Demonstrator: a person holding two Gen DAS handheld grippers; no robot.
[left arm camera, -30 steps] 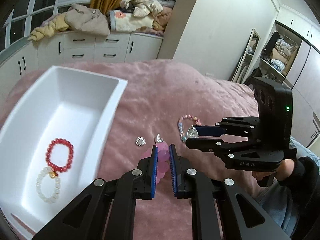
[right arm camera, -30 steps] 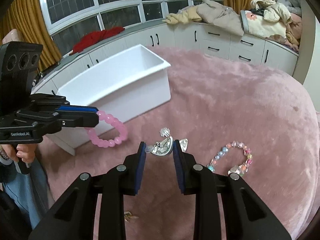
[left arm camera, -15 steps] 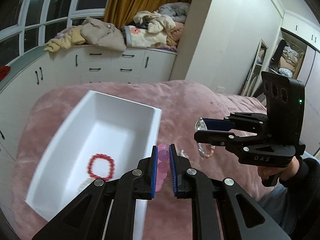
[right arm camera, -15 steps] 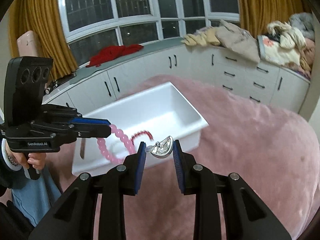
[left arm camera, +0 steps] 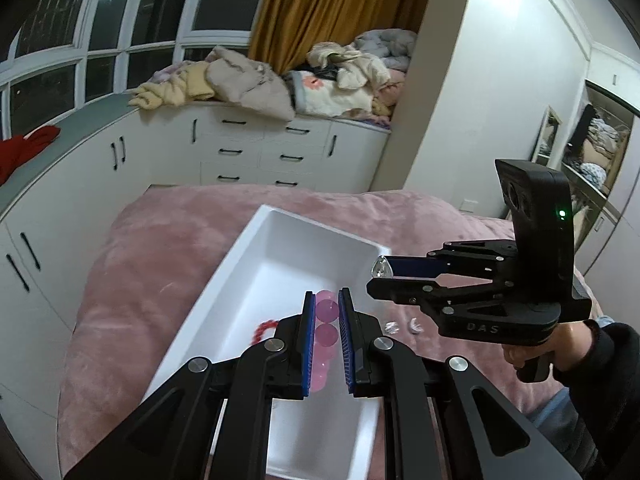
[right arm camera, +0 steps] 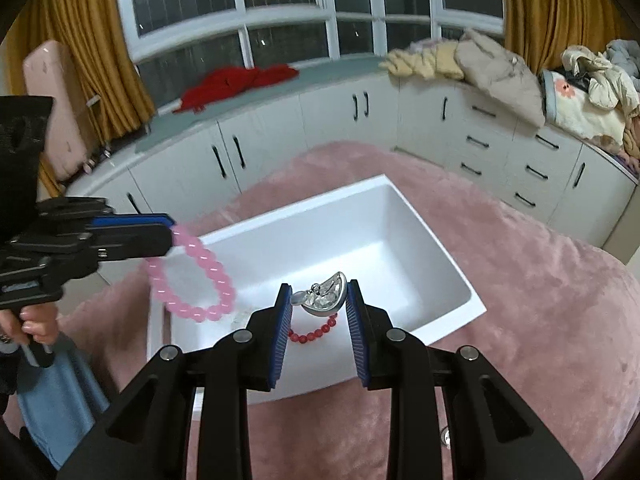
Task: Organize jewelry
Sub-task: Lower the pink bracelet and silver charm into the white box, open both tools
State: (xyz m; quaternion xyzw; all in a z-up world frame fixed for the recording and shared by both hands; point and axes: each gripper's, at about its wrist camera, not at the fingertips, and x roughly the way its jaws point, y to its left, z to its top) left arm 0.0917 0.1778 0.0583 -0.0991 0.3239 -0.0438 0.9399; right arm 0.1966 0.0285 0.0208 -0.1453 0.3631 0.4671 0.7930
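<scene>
Left gripper [left arm camera: 325,330] is clamped on the pink bead bracelet [right arm camera: 192,276], whose loop hangs just outside the white bin's [right arm camera: 440,236] near long rim. Your right gripper [right arm camera: 319,312], jaws partly closed on the silver ornament [right arm camera: 325,300], sits over the bin interior above the red bracelet [right arm camera: 314,334]; the bin's long axis runs away from you, so release there.

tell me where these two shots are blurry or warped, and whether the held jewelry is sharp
Right wrist view: window frames and pink bracelet smeared by motion, silver piece sharp. Left wrist view: fisheye bends the cabinets, white bin slightly soft, pink beads crisp.
</scene>
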